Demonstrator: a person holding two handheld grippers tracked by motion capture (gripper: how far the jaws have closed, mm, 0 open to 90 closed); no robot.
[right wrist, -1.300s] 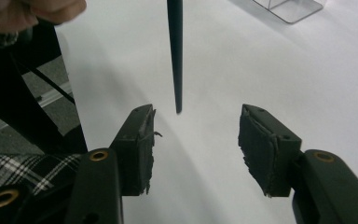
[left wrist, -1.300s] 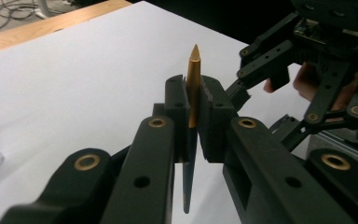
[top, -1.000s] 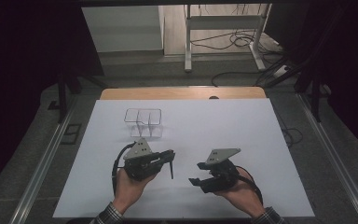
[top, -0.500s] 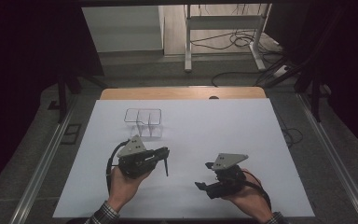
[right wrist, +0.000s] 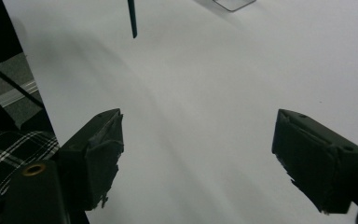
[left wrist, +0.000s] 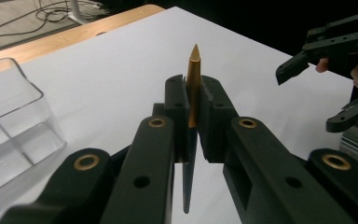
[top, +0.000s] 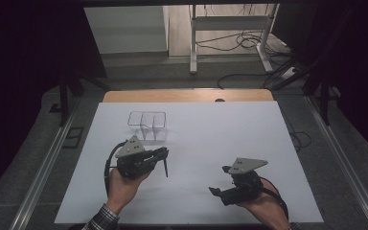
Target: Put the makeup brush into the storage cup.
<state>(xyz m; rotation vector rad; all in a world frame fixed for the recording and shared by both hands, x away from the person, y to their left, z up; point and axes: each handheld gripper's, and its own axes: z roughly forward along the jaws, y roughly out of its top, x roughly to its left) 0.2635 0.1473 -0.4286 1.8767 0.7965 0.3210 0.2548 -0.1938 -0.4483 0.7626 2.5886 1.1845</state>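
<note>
My left gripper [top: 163, 154] is shut on a dark pen [top: 166, 167] with a gold pointed tip [left wrist: 194, 70]. In the left gripper view the pen stands upright between the pads [left wrist: 176, 100], tip up and dark barrel hanging below. My right gripper [top: 219, 181] hovers low over the white table [top: 211, 134] at the front right. Its jaws have just been opening and stand wide apart with nothing between them. The right gripper view [right wrist: 198, 154] shows the pen's lower end [right wrist: 132, 18] farther off. A clear plastic holder [top: 148, 125] stands behind my left gripper.
The clear holder [left wrist: 9, 121] has compartments and sits close to the left of my left gripper. A wooden strip [top: 187, 95] borders the table's far edge. Metal rails [top: 38, 177] run along both sides, and cables [top: 249, 43] lie on the floor beyond.
My right gripper has drawn away from the left one, to the right and toward the front edge, and its jaws have opened wider. The left gripper has kept its hold on the pen.
</note>
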